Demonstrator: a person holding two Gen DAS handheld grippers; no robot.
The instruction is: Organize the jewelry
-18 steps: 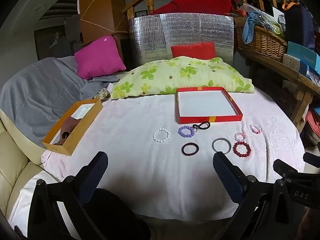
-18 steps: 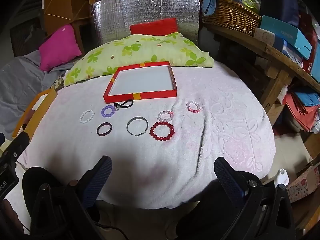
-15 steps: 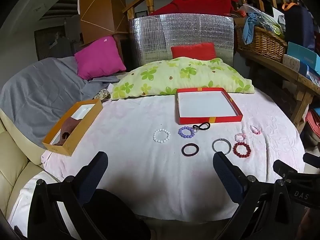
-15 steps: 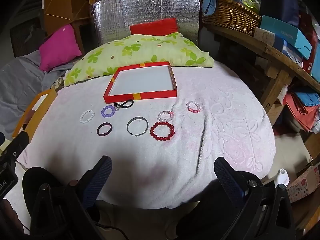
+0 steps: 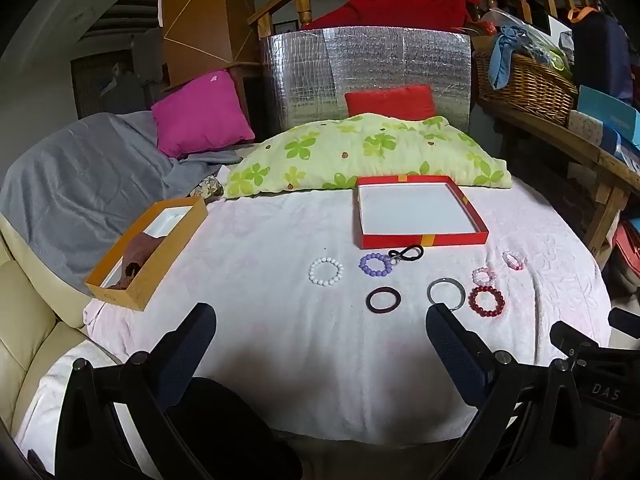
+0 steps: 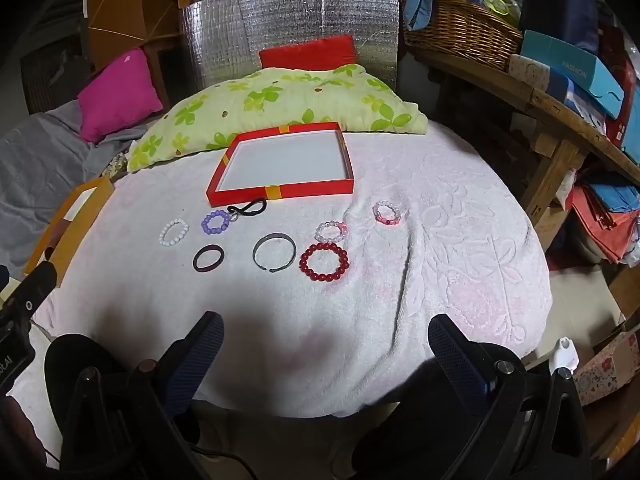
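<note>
Two boxes: red tray empty, orange box holding brown cloth.

A pale pink towel covers the table, its raised flower pattern clearest on the right side. Behind it lies a green-leafed pillow, with a red cushion propped against a silver foil panel. To the left, a magenta cushion sits on a grey blanket (draped over a cream sofa). On the right, a wooden shelf carries a wicker basket and a teal box.
</note>
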